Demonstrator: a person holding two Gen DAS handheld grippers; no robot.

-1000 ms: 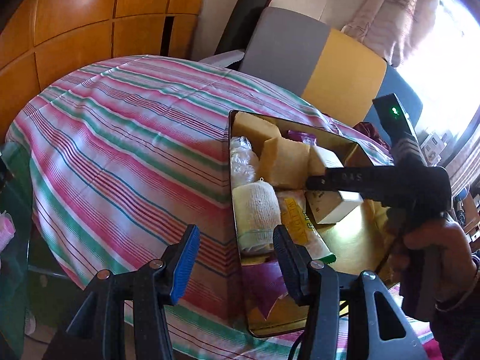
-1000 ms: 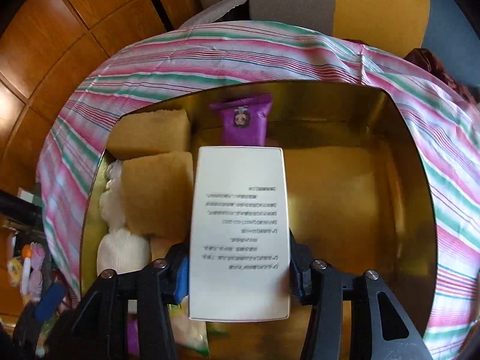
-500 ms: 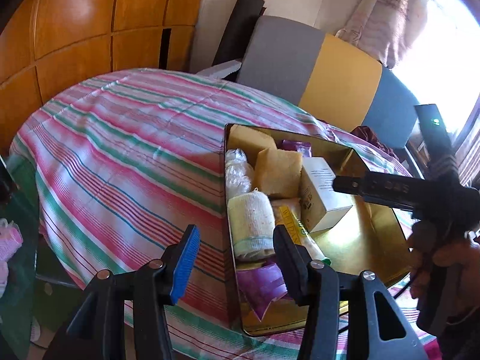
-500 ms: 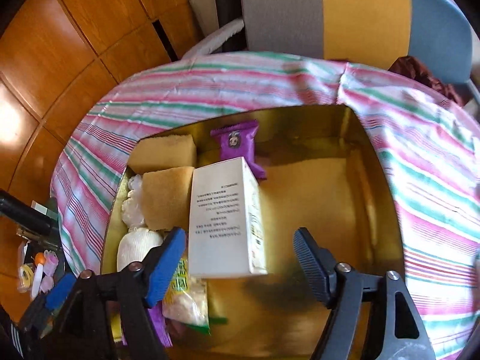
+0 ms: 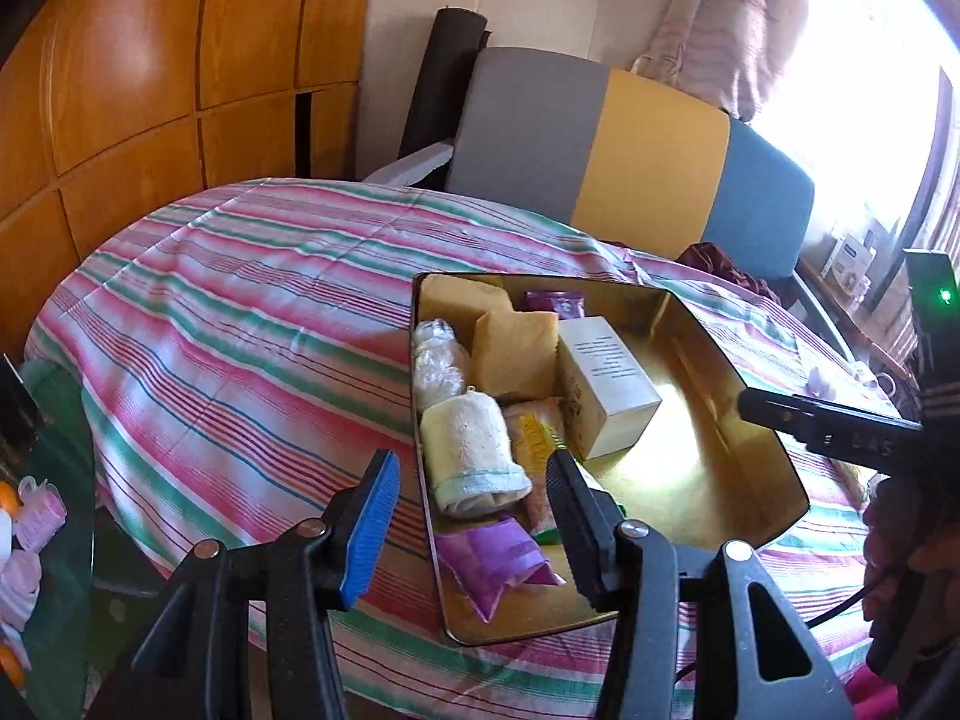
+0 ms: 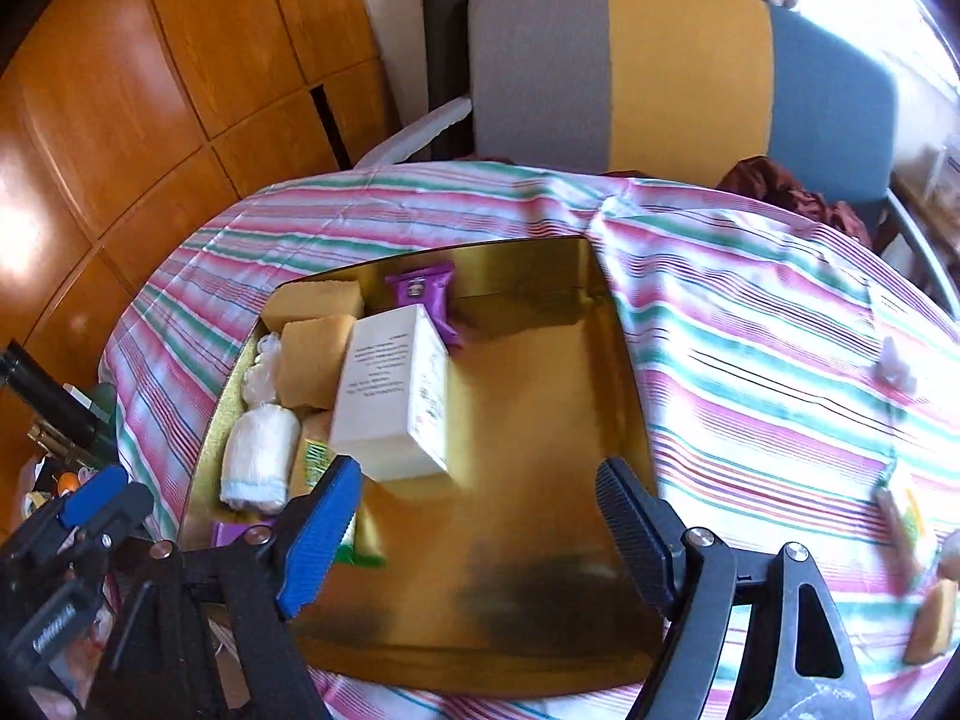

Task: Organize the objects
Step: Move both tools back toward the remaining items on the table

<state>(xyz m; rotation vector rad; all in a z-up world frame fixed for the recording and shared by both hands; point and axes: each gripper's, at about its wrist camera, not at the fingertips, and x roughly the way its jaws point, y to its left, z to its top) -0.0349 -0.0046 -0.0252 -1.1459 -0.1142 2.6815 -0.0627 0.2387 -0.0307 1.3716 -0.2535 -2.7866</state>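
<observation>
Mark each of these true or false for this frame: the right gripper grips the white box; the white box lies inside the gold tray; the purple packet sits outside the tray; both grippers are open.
1. The right gripper grips the white box. False: it is open and empty.
2. The white box lies inside the gold tray. True.
3. The purple packet sits outside the tray. False: it lies inside, at the far wall.
4. The left gripper is open too. True.
</observation>
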